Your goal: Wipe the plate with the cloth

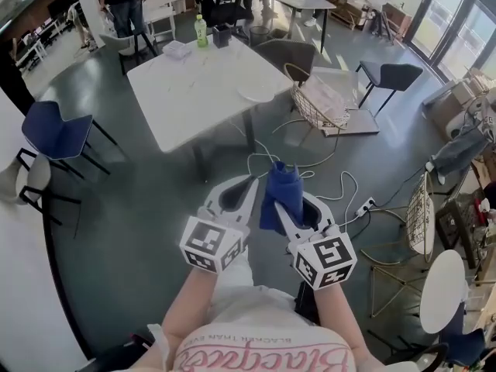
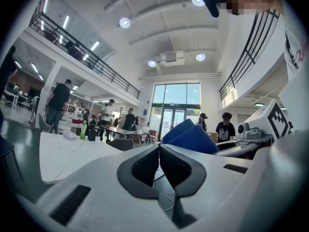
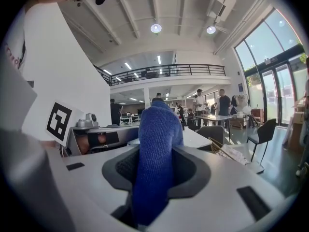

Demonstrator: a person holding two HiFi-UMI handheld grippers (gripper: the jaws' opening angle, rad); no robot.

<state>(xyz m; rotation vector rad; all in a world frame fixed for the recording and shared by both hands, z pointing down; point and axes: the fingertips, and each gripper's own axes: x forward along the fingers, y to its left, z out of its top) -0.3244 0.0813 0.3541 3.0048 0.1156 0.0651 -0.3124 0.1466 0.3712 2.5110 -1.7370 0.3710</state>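
A white plate (image 1: 256, 93) lies near the right edge of the white table (image 1: 194, 91), some way ahead of both grippers. My right gripper (image 1: 276, 201) is shut on a blue cloth (image 1: 280, 191), which stands up folded between its jaws (image 3: 157, 144). My left gripper (image 1: 251, 183) is beside it on the left, shut with nothing in it; in the left gripper view its jaws meet (image 2: 159, 146) and the cloth (image 2: 190, 135) shows just to the right. Both grippers hang over the grey floor, short of the table.
A green bottle (image 1: 201, 31) and a black cup (image 1: 222, 36) stand at the table's far end. A wire basket (image 1: 322, 103) and a grey chair (image 1: 291, 53) are at its right, and a blue chair (image 1: 58, 130) at the left. Cables and a power strip (image 1: 364, 205) lie on the floor.
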